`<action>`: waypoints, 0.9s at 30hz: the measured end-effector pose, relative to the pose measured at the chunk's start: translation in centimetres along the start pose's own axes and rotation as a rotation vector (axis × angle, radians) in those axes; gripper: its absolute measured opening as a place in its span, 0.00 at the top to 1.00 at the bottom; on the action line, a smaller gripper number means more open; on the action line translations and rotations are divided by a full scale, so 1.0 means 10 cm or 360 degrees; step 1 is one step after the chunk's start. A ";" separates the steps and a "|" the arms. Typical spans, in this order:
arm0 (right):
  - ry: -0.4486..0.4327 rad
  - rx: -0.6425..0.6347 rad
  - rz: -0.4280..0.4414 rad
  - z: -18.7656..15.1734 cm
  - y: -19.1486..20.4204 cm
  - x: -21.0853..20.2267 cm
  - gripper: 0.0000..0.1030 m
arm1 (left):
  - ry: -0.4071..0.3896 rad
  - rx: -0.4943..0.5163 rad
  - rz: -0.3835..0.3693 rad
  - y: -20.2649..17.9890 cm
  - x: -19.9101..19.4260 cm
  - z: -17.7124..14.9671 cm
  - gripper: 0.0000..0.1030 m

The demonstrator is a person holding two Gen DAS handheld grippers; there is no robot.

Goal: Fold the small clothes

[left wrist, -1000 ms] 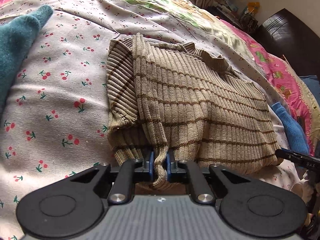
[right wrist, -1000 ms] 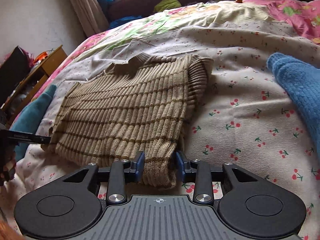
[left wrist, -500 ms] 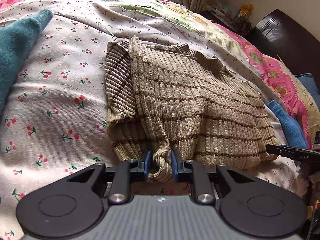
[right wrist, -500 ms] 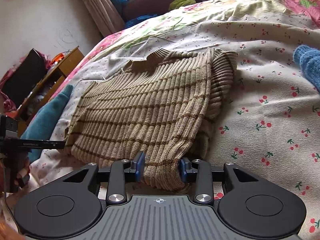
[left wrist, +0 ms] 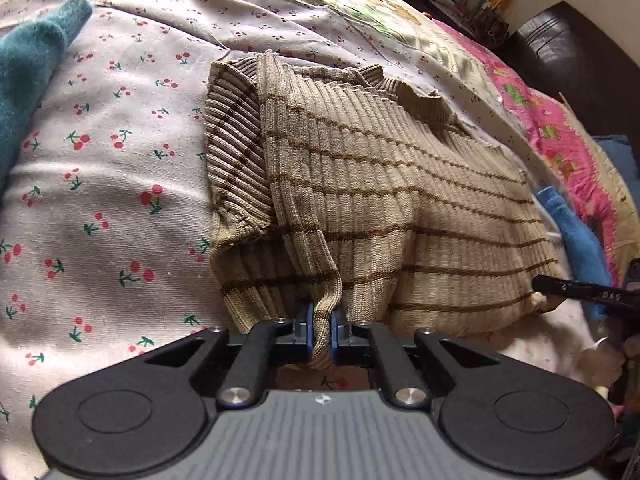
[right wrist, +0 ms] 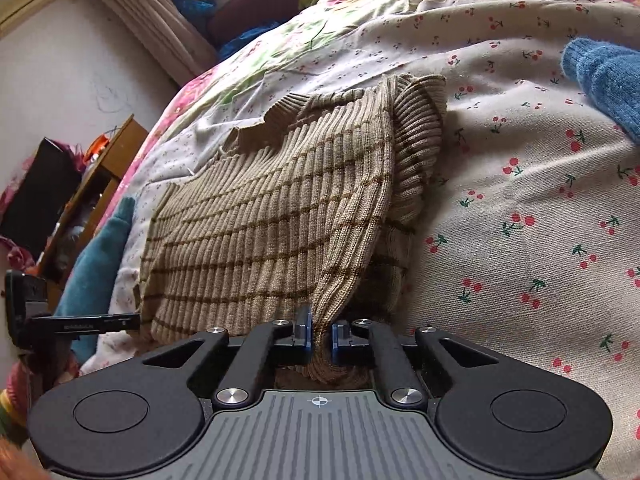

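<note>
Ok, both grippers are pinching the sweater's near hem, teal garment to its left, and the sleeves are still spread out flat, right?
Not the sleeves. In the left wrist view the sleeve is already folded in over the sweater. The rest holds: the left gripper and right gripper each pinch the near hem, and the teal garment lies left.

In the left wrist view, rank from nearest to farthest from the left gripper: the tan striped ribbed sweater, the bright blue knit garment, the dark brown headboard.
1. Tan striped ribbed sweater: its hem is pinched in the left gripper, straight ahead.
2. Bright blue knit garment: on the bed to the right, past the sweater's edge.
3. Dark brown headboard: beyond the bed, upper right.
</note>
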State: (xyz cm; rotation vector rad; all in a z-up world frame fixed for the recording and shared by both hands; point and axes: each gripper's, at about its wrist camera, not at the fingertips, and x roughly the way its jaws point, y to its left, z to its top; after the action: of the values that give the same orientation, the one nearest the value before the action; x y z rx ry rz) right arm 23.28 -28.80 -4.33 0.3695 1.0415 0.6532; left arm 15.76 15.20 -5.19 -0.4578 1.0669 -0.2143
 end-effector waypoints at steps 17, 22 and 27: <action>-0.0037 -0.0056 -0.0218 -0.12 0.15 -0.09 0.83 | -0.0073 -0.0189 0.0067 0.15 -0.14 -0.27 0.81; -0.0205 -0.0167 -0.0320 0.15 0.21 -0.12 0.75 | -0.0171 -0.0110 0.0055 0.06 -0.30 -0.25 0.78; -0.0280 -0.0243 -0.0491 0.45 0.22 0.24 0.73 | -0.0402 -0.0038 0.0115 -0.02 -0.42 -0.09 0.77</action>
State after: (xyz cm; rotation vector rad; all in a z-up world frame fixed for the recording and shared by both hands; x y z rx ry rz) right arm 27.33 -25.43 -2.58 0.1258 0.8521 0.4113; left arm 12.95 16.39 -2.16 -0.4536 0.8372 -0.0769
